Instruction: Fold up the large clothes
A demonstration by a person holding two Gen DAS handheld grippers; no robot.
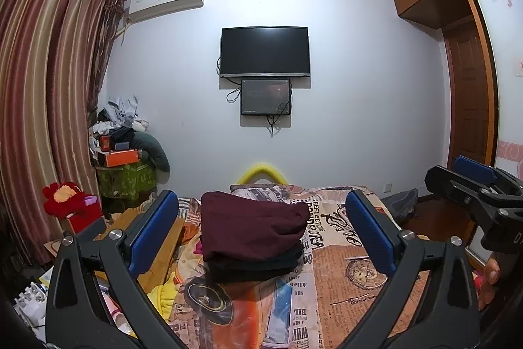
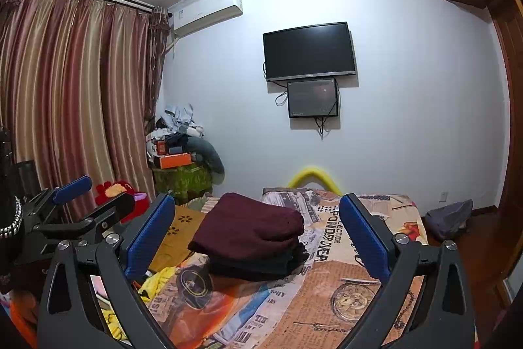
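A folded maroon garment [image 1: 251,228] [image 2: 251,228] lies on top of a stack of dark folded clothes [image 1: 258,267] [image 2: 261,264] in the middle of a bed with a newspaper-print sheet [image 1: 353,283] [image 2: 343,293]. My left gripper [image 1: 261,197] is open, level and just short of the stack, with nothing between its blue pads [image 1: 157,231]. My right gripper [image 2: 258,198] is open too, at the same height, and empty. Each shows in the other's view: the right gripper [image 1: 444,169] at the right edge, the left gripper [image 2: 109,190] at the left edge. They are side by side.
A yellow cloth [image 1: 166,293] and a wooden board [image 2: 183,228] lie at the bed's left edge. Beyond stand a red plush toy [image 1: 63,198], a cluttered green-covered stand [image 1: 126,179] and striped curtains [image 1: 42,107]. A TV [image 1: 264,51] hangs on the far wall. A grey bag [image 2: 451,218] sits on the floor.
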